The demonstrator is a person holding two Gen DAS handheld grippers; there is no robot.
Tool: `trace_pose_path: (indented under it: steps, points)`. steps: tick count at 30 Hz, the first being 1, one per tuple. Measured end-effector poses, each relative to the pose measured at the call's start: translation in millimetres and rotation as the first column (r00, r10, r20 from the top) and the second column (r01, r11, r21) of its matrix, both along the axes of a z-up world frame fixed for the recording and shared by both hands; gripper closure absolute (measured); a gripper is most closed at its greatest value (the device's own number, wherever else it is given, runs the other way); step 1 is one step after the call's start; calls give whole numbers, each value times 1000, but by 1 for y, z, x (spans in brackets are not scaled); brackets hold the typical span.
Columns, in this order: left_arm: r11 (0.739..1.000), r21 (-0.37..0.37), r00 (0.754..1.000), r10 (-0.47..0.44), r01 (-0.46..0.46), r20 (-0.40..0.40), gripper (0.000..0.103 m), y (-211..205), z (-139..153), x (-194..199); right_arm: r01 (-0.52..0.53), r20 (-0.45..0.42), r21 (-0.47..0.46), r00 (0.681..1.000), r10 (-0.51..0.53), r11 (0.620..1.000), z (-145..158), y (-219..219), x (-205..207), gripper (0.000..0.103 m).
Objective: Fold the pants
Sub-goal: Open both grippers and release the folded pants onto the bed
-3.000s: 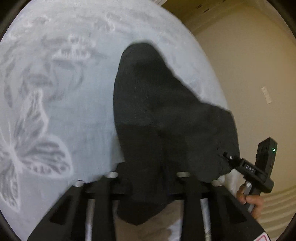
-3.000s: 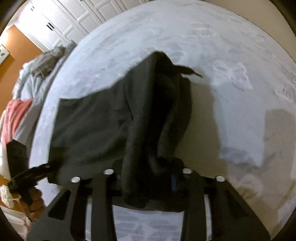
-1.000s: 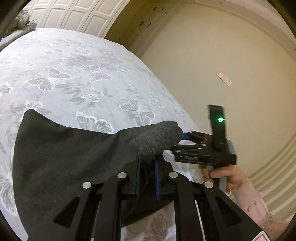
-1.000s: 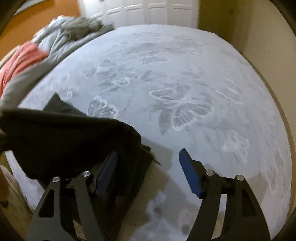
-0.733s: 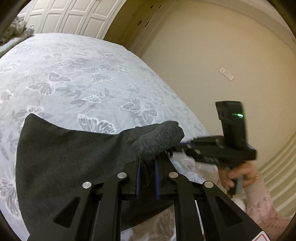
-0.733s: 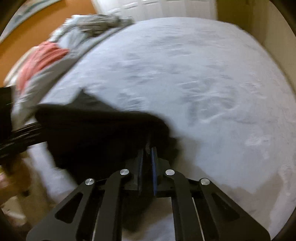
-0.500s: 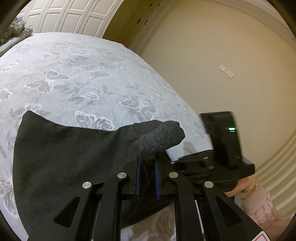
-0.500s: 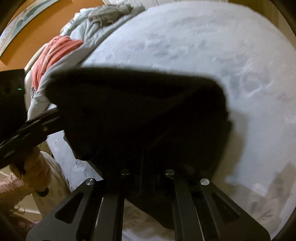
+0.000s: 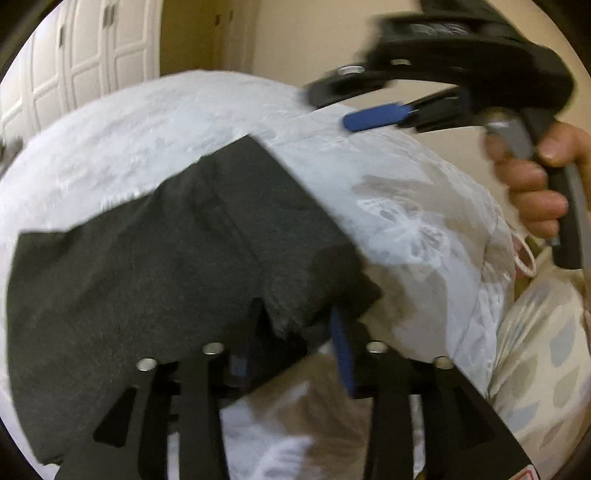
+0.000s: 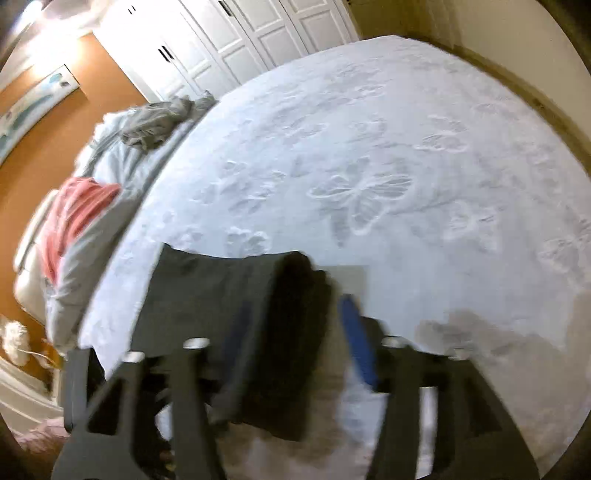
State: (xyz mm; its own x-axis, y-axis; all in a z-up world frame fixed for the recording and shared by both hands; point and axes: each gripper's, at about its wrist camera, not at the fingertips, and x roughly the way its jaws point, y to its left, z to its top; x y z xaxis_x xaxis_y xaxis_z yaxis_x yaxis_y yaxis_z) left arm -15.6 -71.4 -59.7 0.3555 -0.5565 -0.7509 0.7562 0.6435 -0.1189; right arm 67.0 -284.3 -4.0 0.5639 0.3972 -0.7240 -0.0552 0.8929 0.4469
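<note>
- On the far left of the room, an orange wall [image 10: 55, 122] and white closet doors [image 10: 258, 29] stand behind a bed edge heaped with a pink-red cloth [image 10: 74, 214] and a grey garment [image 10: 159, 122]
- The dark grey pants [image 9: 166, 266] lie folded on the near edge of the butterfly-patterned bedspread [image 10: 388, 166]
- The left gripper [image 9: 291, 350] has its blue-padded fingers spread apart, the pants' near edge lying between them, not pinched
- The right gripper [image 10: 295, 332] likewise stands with its fingers apart, straddling the fold's right end
- At right, the person's hand [image 9: 532, 184] holds the right gripper's handle above the bedspread, beside a cream wall [image 9: 314, 37]
</note>
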Motion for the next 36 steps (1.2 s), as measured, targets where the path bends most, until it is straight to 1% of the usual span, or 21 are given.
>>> trace_pose_path:
  steps: [2,5,6,7,8,9,13,14,15,16,17,19,21,23,25,28,29,30,34,35,36]
  points:
    - [999,-33,999,-24,25,38,27,9,18,-12,-70,-27,-53,997,69,996,-10,27,6,35]
    - [998,-65,990,20,-11,141,18,30,39,-17,-108,-67,-162,993,98,981,-25,59,18,34]
    - [997,-64,985,51,-41,163,18,39,45,-13,-100,-60,-196,994,90,975,-30,67,21,40]
    - [994,-66,981,95,-85,169,18,50,49,-6,-106,-56,-207,994,97,972,-33,72,23,74]
    - [990,-73,978,130,-120,165,18,59,51,0,-132,-70,-205,990,120,970,-36,76,26,96]
    - [980,-86,970,191,-180,149,18,72,54,11,-141,-76,-185,989,129,973,-35,76,27,96]
    - [917,-107,920,390,-384,46,18,120,55,49,-140,69,-96,987,147,986,2,64,2,98]
    - [897,-93,900,436,-433,14,18,132,51,59,-130,44,-116,990,136,985,-5,62,2,97]
    - [883,-82,887,463,-461,-4,18,139,48,65,-114,-57,-202,993,105,973,-29,60,10,91]
    - [867,-73,870,492,-492,-22,18,145,44,70,-109,-147,-279,987,69,954,-52,60,15,79]
    - [852,-62,854,519,-520,-33,18,151,41,73,-96,-159,-300,986,49,949,-58,60,15,77]
    - [825,-31,825,563,-565,-49,18,161,34,80,-70,-74,-299,996,50,952,-35,62,7,77]
    - [812,-13,811,582,-584,-56,18,165,31,84,-11,76,-246,997,31,969,-2,62,-8,77]
    - [813,2,813,581,-582,-47,18,163,26,84,-16,141,-198,989,45,980,12,66,-13,78]
    - [820,50,820,572,-570,-17,18,150,20,86,-60,142,-197,986,89,979,3,78,-2,87]
    - [828,120,834,552,-547,-8,18,141,6,85,-75,-55,-295,997,61,953,-51,86,38,95]
    - [823,132,830,557,-553,2,18,139,4,83,-45,-71,-244,997,28,969,-57,77,44,95]
    - [820,135,828,560,-557,12,18,139,4,82,-11,-62,-189,998,0,982,-47,73,42,94]
    - [820,117,825,565,-560,-9,18,146,1,83,-72,69,-254,993,92,964,-16,92,7,91]
    - [819,117,824,567,-562,-10,18,147,0,83,-97,30,-262,994,108,960,-26,94,5,91]
    - [819,121,824,566,-561,-7,18,147,0,83,-119,-73,-292,992,102,949,-47,94,9,93]
